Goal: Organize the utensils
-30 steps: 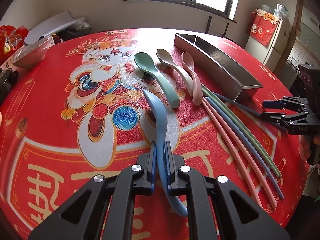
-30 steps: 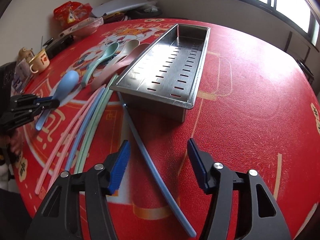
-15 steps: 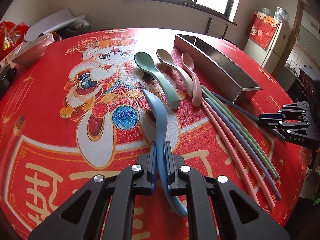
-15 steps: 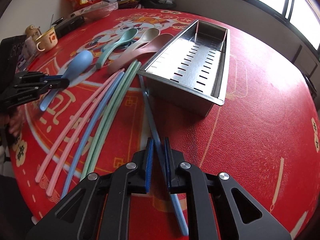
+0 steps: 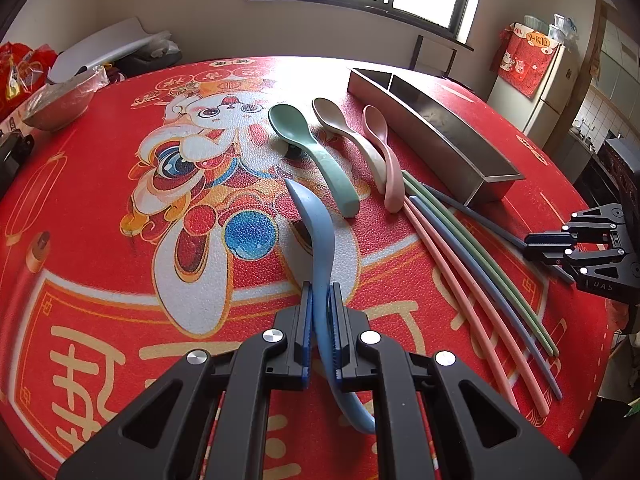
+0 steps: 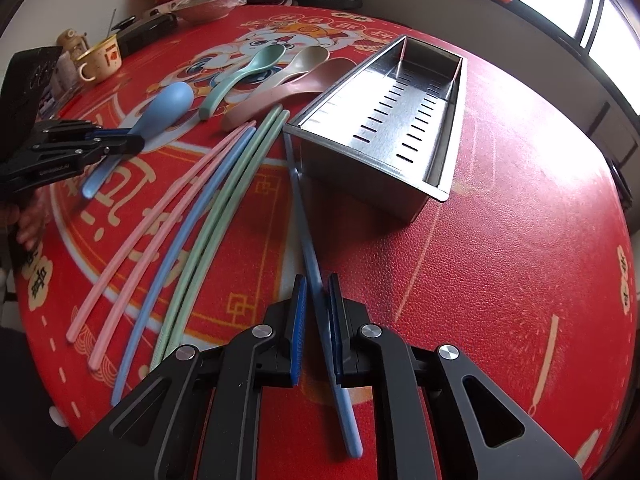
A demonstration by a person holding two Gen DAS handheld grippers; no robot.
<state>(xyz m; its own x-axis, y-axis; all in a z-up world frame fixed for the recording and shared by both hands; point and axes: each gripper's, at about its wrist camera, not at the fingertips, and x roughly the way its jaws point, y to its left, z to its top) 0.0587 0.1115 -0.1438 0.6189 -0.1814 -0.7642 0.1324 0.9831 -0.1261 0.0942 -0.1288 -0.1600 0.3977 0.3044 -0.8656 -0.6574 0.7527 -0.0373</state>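
Observation:
My left gripper [image 5: 321, 292] is shut on the handle of a blue spoon [image 5: 316, 232], held above the red tablecloth. It also shows in the right wrist view [image 6: 138, 142] with the blue spoon [image 6: 168, 106]. My right gripper [image 6: 318, 284] is shut on a blue chopstick [image 6: 308, 240] that points at the steel utensil tray [image 6: 440, 190]. A green spoon [image 5: 316, 152], a beige spoon [image 5: 348, 132] and a pink spoon [image 5: 386, 156] lie side by side left of the tray [image 5: 492, 178]. Pink, blue and green chopsticks [image 5: 460, 264] lie fanned out below them.
A mug [image 6: 100, 60], a bowl in plastic [image 5: 60, 98], snack bags and other clutter sit at the table's far left edge. A fridge [image 5: 536, 76] stands beyond the table on the right. The table edge lies close to the chopstick ends.
My right gripper has closed on the blue chopstick and lifted it slightly away from the tray's end. My left gripper keeps holding the blue spoon, nearly still.

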